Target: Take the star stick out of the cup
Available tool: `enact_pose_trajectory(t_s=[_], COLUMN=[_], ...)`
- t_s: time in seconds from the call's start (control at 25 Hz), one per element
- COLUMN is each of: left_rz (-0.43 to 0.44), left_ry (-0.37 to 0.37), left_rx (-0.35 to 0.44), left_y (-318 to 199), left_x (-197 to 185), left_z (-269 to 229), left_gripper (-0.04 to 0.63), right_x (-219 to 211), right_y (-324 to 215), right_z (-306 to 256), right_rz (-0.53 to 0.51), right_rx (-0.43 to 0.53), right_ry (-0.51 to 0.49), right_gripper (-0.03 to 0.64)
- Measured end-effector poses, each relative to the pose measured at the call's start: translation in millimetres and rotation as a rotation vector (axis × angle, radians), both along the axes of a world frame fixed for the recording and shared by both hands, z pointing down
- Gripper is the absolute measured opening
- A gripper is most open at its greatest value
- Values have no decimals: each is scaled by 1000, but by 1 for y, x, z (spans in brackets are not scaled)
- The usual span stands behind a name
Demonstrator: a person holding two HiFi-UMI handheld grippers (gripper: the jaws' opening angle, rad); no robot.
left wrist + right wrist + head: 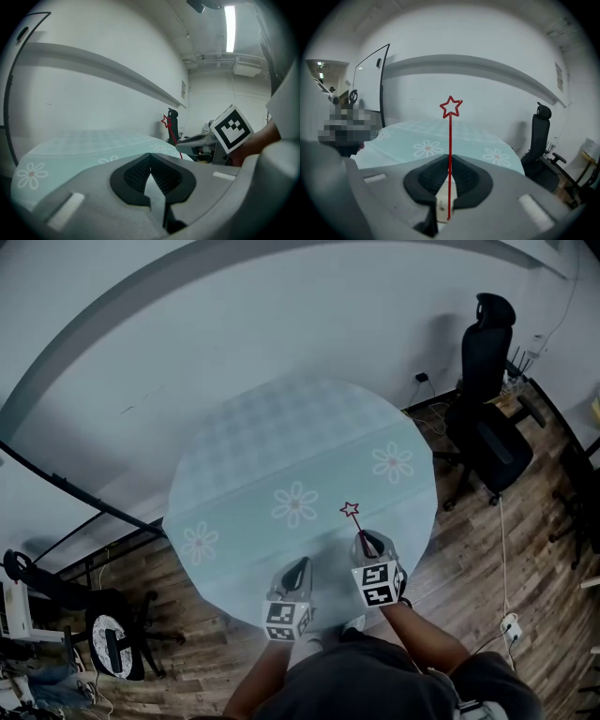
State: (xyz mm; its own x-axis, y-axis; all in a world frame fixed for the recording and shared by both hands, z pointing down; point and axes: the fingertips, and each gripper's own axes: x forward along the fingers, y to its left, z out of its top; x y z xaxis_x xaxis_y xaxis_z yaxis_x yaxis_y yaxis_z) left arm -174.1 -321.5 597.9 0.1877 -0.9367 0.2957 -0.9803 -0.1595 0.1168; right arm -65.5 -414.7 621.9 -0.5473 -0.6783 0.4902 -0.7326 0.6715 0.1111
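The thin red wire star-topped stick, likely light and bendy so best pinched low on its shaft, stands upright clamped in the right gripper above the near right of the round daisy-print table; the left gripper is closed, empty.

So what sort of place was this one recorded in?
Most likely an office or lab workroom: a black swivel office chair by the wall, a round table under a flowered cloth, and a power strip with cables on the wood floor.
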Motion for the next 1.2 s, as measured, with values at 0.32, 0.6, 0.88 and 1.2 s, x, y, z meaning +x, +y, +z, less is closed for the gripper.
enact_pose_trajectory(t_s=[0.32, 0.6, 0.88, 1.2], left_rz=[31, 59, 88, 131], left_ry=[-10, -5, -8, -11], left_rx=[81, 153, 214, 245], left_y=[16, 35, 62, 102], left_x=[-8, -14, -22, -23], left_z=[-38, -73, -102, -115], left_gripper=[5, 5, 5, 5], right_x=[4, 11, 11, 13], right_y=[22, 50, 83, 126], right_z=[-55, -113, -155, -172], right_rz=[60, 112, 139, 155], right_rx=[97, 176, 255, 305], right_ry=[-97, -201, -271, -283], right_gripper=[22, 21, 21, 20])
